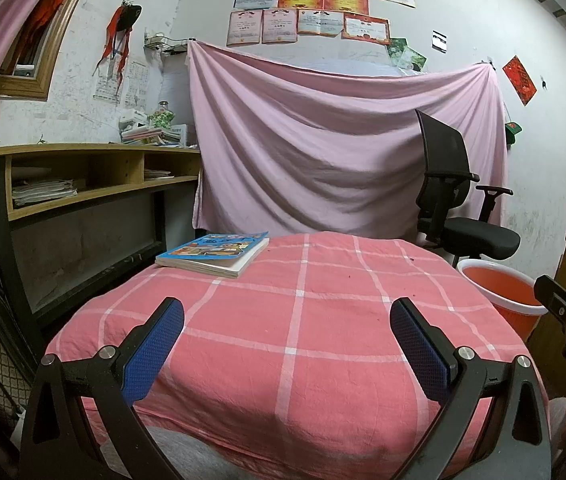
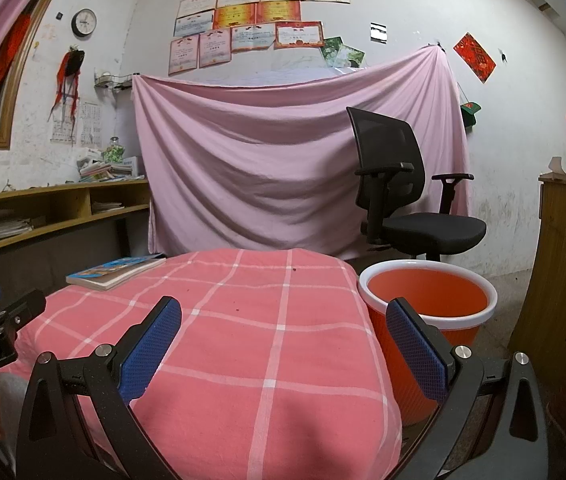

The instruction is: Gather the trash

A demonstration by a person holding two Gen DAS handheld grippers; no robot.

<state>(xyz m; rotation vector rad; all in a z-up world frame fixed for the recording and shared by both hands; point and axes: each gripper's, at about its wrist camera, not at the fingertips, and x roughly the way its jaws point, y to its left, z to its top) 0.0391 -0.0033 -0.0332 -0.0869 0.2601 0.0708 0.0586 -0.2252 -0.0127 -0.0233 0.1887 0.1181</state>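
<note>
A table under a pink checked cloth (image 1: 303,320) fills the foreground; it also shows in the right wrist view (image 2: 243,340). An orange bin with a white rim (image 2: 427,300) stands on the floor at the table's right; it shows in the left wrist view (image 1: 503,292) too. No trash is visible on the cloth, only a few tiny dark specks. My left gripper (image 1: 287,316) is open and empty over the table's near edge. My right gripper (image 2: 283,316) is open and empty, its right finger in front of the bin.
A blue book (image 1: 215,252) lies at the table's far left corner, seen also in the right wrist view (image 2: 115,270). A black office chair (image 2: 403,200) stands behind the bin. A wooden shelf desk (image 1: 95,176) is on the left, a wooden cabinet (image 2: 563,260) on the right.
</note>
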